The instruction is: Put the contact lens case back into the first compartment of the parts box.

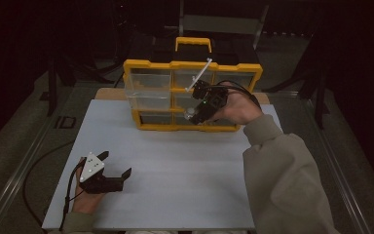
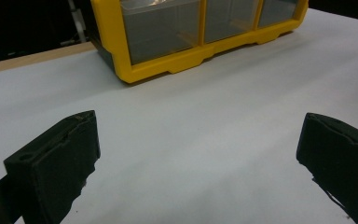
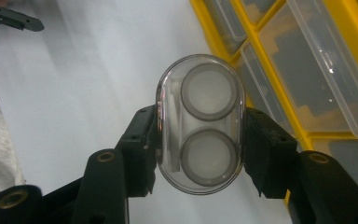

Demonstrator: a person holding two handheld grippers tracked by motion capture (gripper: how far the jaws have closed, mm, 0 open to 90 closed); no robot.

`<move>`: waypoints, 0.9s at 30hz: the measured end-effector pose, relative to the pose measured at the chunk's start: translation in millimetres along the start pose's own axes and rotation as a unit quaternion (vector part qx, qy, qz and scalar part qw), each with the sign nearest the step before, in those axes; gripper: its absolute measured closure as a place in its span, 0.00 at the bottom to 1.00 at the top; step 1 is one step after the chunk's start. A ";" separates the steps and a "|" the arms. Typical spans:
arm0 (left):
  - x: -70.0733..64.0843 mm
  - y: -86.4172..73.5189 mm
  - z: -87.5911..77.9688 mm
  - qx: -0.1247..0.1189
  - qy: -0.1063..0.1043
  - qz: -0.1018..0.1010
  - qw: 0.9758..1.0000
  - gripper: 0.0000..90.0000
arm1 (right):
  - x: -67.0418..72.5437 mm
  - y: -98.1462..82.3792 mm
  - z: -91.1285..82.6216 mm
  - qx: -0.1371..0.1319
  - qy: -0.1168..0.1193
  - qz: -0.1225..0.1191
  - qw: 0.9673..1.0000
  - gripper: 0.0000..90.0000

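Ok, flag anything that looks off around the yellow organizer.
Nothing looks spilled or broken. The right gripper clamps a clear oval case beside the yellow organizer; the left gripper rests open.

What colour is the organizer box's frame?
Yellow, around clear compartments; the organizer box shows best in the high view.

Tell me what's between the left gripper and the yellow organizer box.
Nothing: just bare white table top between the open left gripper and the yellow organizer box, clearest in the left gripper view.
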State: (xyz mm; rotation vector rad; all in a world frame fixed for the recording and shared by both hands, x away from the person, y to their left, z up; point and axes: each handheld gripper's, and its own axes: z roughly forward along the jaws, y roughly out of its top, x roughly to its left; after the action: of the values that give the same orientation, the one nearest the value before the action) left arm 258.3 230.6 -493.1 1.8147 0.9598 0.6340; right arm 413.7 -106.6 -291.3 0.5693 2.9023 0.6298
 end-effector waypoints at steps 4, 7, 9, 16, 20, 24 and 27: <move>0.1 0.0 -0.1 0.000 0.000 0.000 1.000 0.00 | -1.1 1.5 -2.5 -0.001 0.000 0.002 1.000 0.55; 0.1 0.0 0.0 0.000 0.000 0.000 1.000 0.00 | -2.0 2.4 -4.6 -0.003 -0.001 0.000 1.000 0.55; 0.1 0.0 -0.1 0.000 0.000 0.000 1.000 0.00 | -1.9 3.1 -6.4 -0.003 -0.001 0.001 1.000 0.55; 0.0 0.0 -0.2 -0.001 0.000 -0.001 1.000 0.00 | -2.0 6.0 -13.6 -0.006 -0.002 0.003 1.000 0.55; 0.1 0.0 -0.3 0.000 0.000 -0.001 1.000 0.00 | -2.3 7.7 -17.2 -0.008 -0.003 0.005 1.000 0.55; 0.2 0.0 -0.4 -0.001 0.000 -0.001 1.000 0.00 | -3.3 8.9 -20.3 -0.009 -0.005 0.005 1.000 0.55; 0.3 0.0 -0.3 0.000 0.000 -0.001 1.000 0.00 | -4.2 9.9 -22.8 -0.011 -0.005 0.004 1.000 0.55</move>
State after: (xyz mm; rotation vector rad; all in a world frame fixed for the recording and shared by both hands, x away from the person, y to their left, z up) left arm 258.2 231.0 -493.0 1.8135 0.9611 0.6344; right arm 416.6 -108.5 -266.3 0.5808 2.8805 0.6574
